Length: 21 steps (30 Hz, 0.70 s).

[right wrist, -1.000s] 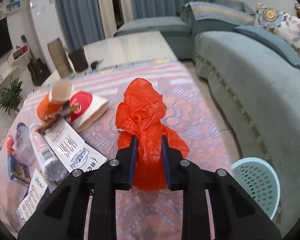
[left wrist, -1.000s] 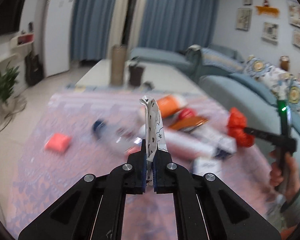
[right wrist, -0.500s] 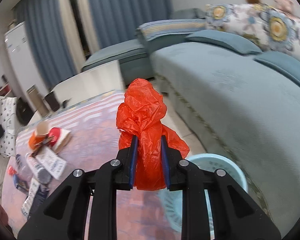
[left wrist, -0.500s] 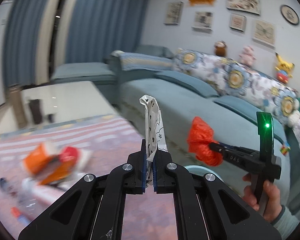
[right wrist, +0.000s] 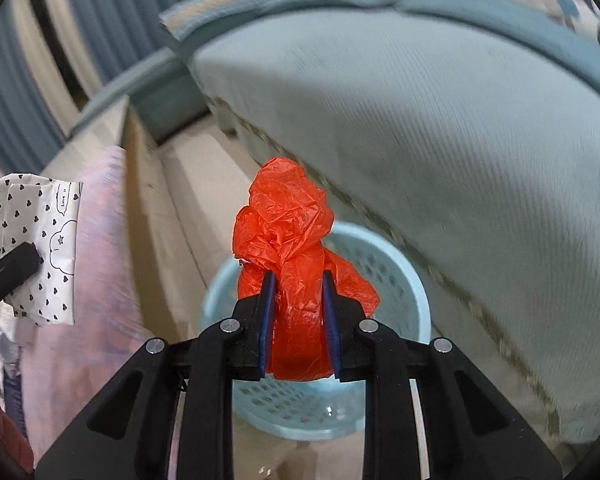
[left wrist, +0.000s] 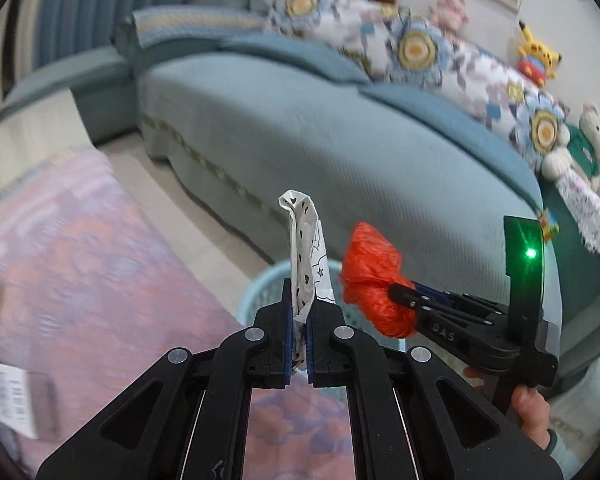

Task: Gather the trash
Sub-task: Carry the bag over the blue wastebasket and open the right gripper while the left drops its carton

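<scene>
My left gripper is shut on a white wrapper with black hearts, held upright above the table's right edge. The wrapper also shows in the right wrist view. My right gripper is shut on a crumpled red plastic bag and holds it over a light blue perforated basket on the floor. In the left wrist view the red bag and right gripper sit just right of my left gripper, with the basket behind both.
A teal sofa with floral cushions and plush toys runs along the right, close behind the basket. The table with a pink patterned cloth lies to the left, with a paper package at its left edge. Beige floor lies between them.
Both grippers have swung right, away from the trash pile on the table, toward the sofa. The blue basket now lies beneath the right gripper. Both still hold their items.
</scene>
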Each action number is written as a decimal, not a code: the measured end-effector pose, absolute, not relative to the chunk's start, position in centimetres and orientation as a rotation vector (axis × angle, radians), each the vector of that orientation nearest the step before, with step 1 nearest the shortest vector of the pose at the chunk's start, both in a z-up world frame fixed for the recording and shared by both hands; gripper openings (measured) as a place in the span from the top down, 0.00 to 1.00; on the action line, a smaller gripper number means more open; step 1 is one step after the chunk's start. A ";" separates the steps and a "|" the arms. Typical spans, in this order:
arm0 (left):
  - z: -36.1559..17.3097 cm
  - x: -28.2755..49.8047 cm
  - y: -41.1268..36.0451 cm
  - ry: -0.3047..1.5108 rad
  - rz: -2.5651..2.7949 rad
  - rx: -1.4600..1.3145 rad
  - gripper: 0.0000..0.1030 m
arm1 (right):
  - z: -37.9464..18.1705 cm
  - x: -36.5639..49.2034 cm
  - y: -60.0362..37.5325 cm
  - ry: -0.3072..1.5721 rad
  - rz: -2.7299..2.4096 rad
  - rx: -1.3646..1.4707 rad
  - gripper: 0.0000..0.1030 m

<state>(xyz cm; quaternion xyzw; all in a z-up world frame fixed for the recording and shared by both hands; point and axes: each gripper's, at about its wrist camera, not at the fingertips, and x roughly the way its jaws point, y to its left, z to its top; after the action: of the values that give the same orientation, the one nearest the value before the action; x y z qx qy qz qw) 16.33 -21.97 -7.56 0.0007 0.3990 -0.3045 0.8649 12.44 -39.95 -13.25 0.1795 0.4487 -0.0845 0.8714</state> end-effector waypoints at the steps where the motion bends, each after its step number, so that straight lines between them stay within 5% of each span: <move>1: -8.4 16.6 -22.7 0.858 -0.647 0.005 0.97 | -13.9 12.4 -40.2 0.952 -0.183 0.383 0.80; 5: -10.6 17.0 -24.0 0.909 -0.661 0.018 0.93 | -16.1 12.3 -41.1 0.991 -0.211 0.400 0.78; 9: -11.0 16.7 -23.6 0.906 -0.663 0.019 0.62 | -16.8 12.2 -40.9 1.007 -0.220 0.406 0.75; 11: -10.3 16.4 -23.1 0.891 -0.658 0.016 0.55 | -16.6 12.2 -40.7 1.001 -0.225 0.407 0.64; 13: -9.6 16.2 -22.3 0.885 -0.663 -0.003 0.52 | -16.0 11.8 -40.5 0.975 -0.233 0.400 0.48; 21: -6.2 14.0 -18.8 0.823 -0.636 -0.054 0.46 | -11.8 10.5 -38.5 0.892 -0.176 0.358 0.48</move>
<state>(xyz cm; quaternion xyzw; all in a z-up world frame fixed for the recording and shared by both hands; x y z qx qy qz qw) 14.00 -18.85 -6.20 -0.0259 0.3930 -0.3040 0.8674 10.48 -38.54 -11.78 0.1722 0.4285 -0.0843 0.8830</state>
